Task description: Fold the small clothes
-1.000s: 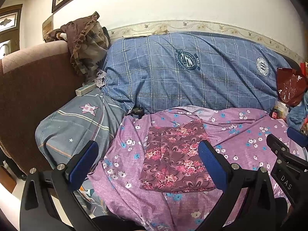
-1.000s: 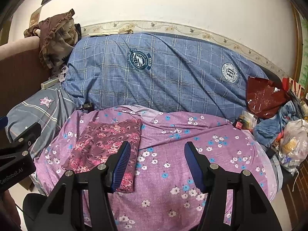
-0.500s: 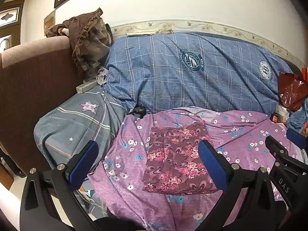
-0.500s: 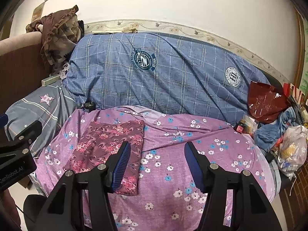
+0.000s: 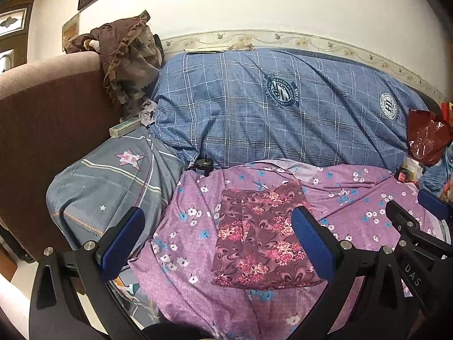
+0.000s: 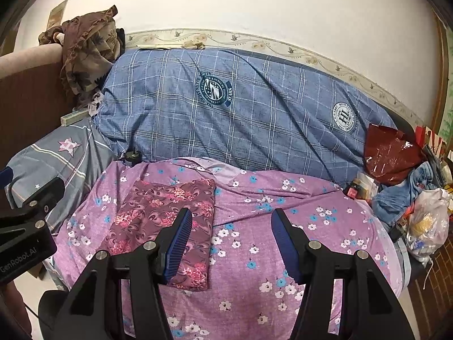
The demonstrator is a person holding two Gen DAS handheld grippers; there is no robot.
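Note:
A maroon cloth with pink flowers (image 5: 260, 232) lies folded flat as a rectangle on the purple flowered sheet (image 5: 192, 226). It also shows in the right wrist view (image 6: 167, 221), left of centre. My left gripper (image 5: 218, 240) is open and empty, held above and in front of the cloth. My right gripper (image 6: 230, 240) is open and empty, its left finger over the cloth's right edge. Neither gripper touches the cloth.
A blue plaid duvet (image 6: 240, 113) lies behind the sheet. A grey star pillow (image 5: 113, 187) and a brown headboard (image 5: 42, 119) are at the left, with crumpled brown cloth (image 5: 127, 65) on top. A red bag (image 6: 390, 153), blue clothes and a plastic bag (image 6: 427, 221) crowd the right.
Both grippers have drawn back and up a little from the bed; the folded cloth has not moved. Both stay open.

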